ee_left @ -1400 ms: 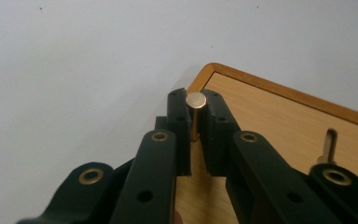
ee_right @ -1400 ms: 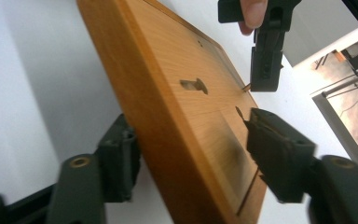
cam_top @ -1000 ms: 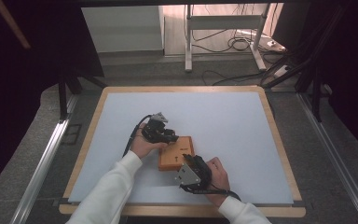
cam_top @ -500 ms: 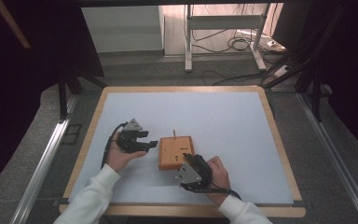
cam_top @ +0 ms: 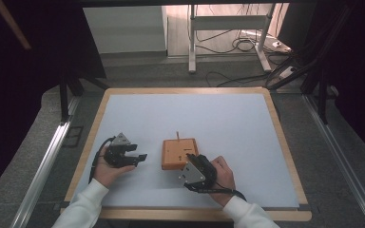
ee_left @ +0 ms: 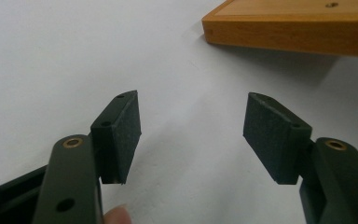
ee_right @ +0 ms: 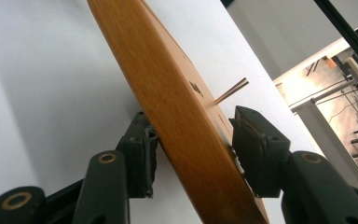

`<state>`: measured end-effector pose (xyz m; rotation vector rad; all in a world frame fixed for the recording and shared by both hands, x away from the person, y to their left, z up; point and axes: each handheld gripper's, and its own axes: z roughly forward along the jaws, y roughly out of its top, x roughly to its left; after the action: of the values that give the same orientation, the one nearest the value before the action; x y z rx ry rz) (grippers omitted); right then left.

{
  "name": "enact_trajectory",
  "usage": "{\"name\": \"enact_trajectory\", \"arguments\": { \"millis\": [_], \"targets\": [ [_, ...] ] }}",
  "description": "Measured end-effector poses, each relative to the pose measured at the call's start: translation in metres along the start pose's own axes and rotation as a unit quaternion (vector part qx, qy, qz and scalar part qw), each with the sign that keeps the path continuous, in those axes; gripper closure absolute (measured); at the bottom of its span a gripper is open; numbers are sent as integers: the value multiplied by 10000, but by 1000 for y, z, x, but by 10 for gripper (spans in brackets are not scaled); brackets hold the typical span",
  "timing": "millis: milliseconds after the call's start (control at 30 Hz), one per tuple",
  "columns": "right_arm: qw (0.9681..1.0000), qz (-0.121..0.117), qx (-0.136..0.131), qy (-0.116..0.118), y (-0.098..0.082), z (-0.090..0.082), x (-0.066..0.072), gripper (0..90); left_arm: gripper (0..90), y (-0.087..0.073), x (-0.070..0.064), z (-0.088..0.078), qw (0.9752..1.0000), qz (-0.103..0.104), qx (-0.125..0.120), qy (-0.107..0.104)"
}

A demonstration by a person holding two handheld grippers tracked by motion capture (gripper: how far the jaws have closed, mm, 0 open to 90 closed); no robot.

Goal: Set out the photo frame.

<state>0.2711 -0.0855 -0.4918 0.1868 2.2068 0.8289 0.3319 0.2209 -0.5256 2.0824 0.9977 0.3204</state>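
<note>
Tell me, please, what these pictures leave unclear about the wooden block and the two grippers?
- Wooden block: its underside is hidden by the block itself in the high view; in the right gripper view its lower end is cut off by the bottom edge.
- Thin stick on the block: too small in the high view to identify.
- Right gripper: whether its fingers press the block is unclear; the block hides the contact.
- Left gripper: open, its body is cut off by the bottom edge in the left gripper view.

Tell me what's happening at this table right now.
A person works with a handheld gripper in each hand at a white-topped table. The right gripper straddles the near edge of a flat wooden block with a thin stick standing up from it, jaws closing in on it. The left gripper sits apart to the block's left, jaws open and empty.
</note>
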Motion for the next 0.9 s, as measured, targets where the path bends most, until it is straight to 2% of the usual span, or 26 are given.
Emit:
{"name": "enact_trajectory", "arguments": {
  "millis": [267, 667, 900],
  "targets": [
    [9999, 10, 24, 110, 4, 0, -11, 534, 368, -3, 0, 1, 10000, -33, -4, -9],
    [9984, 58, 149, 541, 17, 4, -35, 560, 367, -6, 0, 3, 9999, 17, 91, -38],
    [9974, 90, 175, 692, 25, 9, -45, 584, 366, -7, 0, 4, 9999, 8, 110, -52]
  ]
}}
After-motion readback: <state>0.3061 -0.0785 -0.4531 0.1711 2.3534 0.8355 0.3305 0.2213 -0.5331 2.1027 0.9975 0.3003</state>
